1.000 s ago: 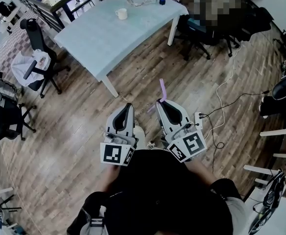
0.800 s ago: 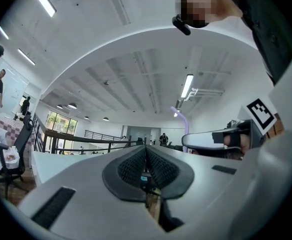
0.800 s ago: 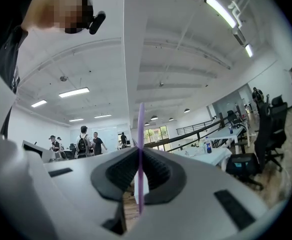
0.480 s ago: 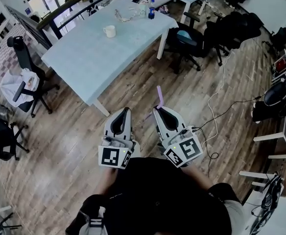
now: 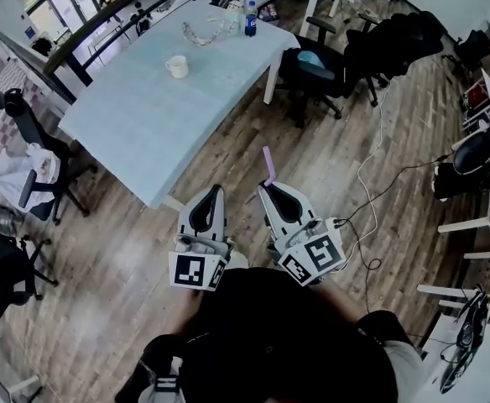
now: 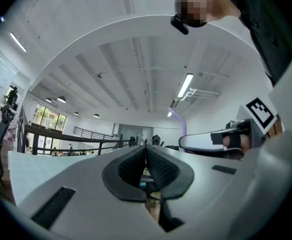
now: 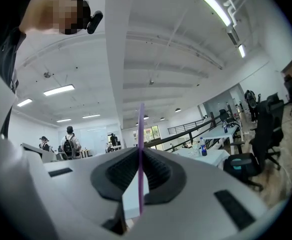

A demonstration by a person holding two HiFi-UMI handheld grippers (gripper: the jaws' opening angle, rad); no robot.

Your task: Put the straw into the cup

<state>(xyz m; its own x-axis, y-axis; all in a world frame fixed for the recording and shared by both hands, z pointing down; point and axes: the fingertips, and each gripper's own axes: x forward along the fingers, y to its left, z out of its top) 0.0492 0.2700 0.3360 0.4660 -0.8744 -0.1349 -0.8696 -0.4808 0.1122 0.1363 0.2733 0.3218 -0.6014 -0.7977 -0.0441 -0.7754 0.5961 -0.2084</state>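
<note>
Toward the table's [image 5: 144, 124] far edge stands the cup [image 5: 176, 66], well apart from both grippers, which are over the floor off the near corner. The left gripper [image 5: 205, 211] is pressed together on nothing. The right gripper [image 5: 280, 201] pinches the purple straw [image 5: 268, 163] low down, most of it standing free above. The straw looks light, thin and easily crushed, so a gentle low hold suits, leaving a long end free.
</note>
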